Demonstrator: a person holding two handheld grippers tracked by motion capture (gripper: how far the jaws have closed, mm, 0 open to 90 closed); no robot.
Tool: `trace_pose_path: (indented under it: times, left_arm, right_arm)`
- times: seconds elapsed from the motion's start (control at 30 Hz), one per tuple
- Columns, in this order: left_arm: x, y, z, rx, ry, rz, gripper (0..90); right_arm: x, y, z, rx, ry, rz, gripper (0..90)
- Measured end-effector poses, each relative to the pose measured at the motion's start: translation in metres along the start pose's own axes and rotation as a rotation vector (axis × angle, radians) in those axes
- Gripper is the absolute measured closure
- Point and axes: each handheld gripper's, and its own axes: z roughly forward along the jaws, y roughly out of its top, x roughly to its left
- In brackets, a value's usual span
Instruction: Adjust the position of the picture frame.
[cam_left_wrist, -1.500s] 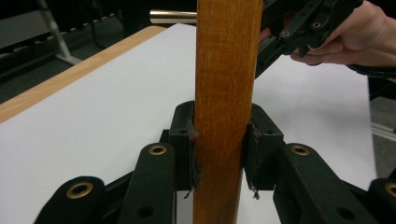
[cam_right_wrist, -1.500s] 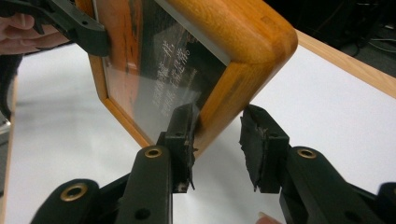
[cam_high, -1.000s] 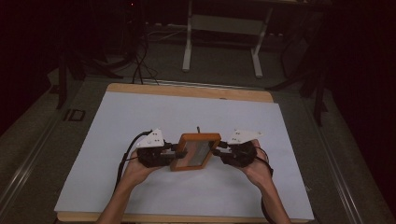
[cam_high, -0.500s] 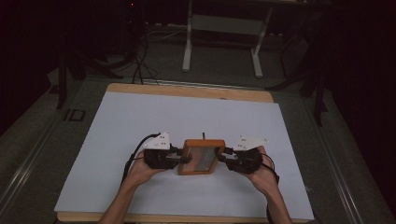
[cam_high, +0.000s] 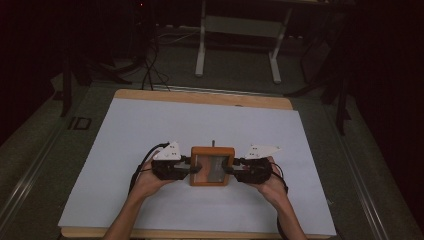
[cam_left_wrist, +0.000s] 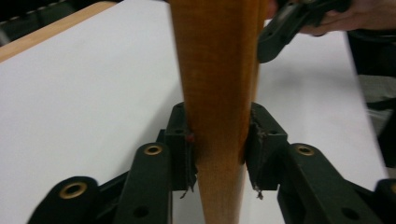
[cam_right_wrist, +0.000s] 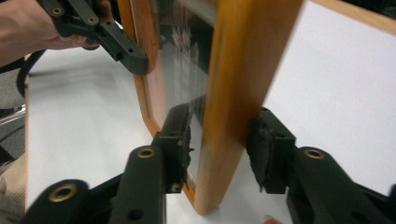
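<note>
since a second ago the wooden frame (cam_high: 212, 166) has tipped down toward the white mat (cam_high: 125, 130), near centre. left gripper (cam_high: 192, 169) and right gripper (cam_high: 226, 170) have just been opening, left pads touching, right apart; it could slip.

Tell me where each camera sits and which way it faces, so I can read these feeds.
High view: above the person's side, facing forward and down on the white-covered table; both forearms, left gripper, right gripper.
Left gripper view: on the left gripper, looking along its black jaws at the orange wooden picture frame edge; the other hand is beyond.
Right gripper view: on the right gripper, looking along the frame's opposite rail.
Shared: all show the frame between both grippers.
</note>
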Motion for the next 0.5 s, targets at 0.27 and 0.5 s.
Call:
trace_pose_path:
  times: [0.27, 0.5]
  left_arm:
    - [0.001, -0.001, 0.006, -0.018, 0.055, -0.055, 59.1]
    - [0.001, -0.001, 0.013, -0.014, 0.130, -0.086, 52.5]
  right_arm:
    - [-0.003, -0.002, 0.003, -0.014, -0.017, 0.018, 63.6]
    - [-0.009, -0.003, 0.005, -0.016, -0.039, 0.041, 64.1]
